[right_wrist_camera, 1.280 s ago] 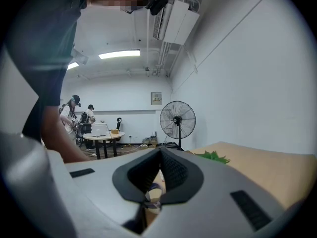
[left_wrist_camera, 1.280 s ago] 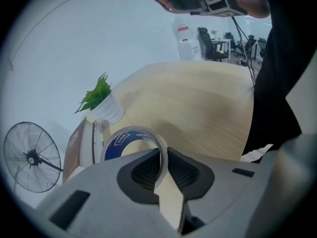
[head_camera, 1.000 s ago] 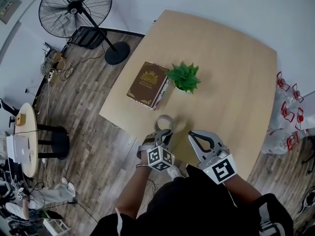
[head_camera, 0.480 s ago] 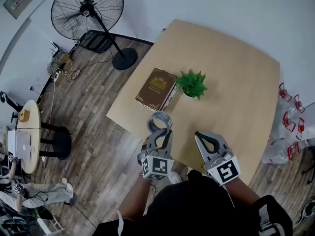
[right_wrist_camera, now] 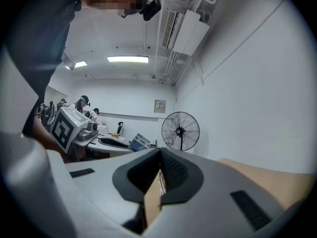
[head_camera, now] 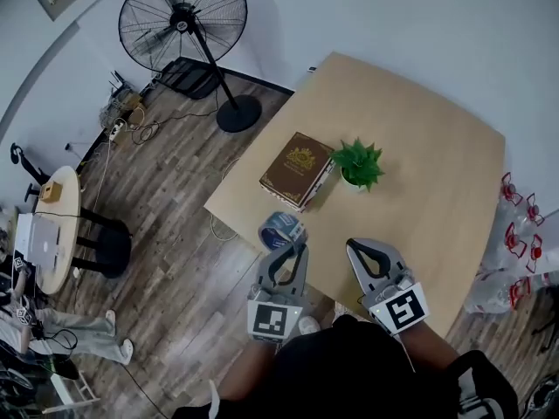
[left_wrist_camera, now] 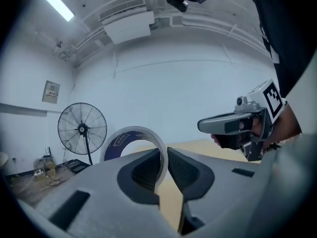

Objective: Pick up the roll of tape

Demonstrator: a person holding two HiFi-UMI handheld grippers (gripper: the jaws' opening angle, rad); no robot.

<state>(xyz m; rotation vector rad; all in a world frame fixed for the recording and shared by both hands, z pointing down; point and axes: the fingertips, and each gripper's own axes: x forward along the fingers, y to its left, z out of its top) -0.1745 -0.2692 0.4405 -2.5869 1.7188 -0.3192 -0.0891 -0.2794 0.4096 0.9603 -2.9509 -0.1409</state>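
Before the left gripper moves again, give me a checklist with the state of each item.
1. Roll of tape pinched by the fingers of the left gripper: ok.
2. Tape lifted off the table: ok.
3. Right gripper shut, empty, apart from the tape: ok.
4. Book and plant clear of the tape: ok.
5. Grip firm enough to carry, with only one wall of the ring held: cannot tell.

The grey left gripper [head_camera: 297, 248], held level, pinches a blue-and-white tape roll's [head_camera: 281, 230] wall between its fingertips. The grey right gripper [head_camera: 353, 245] is level, jaws together.
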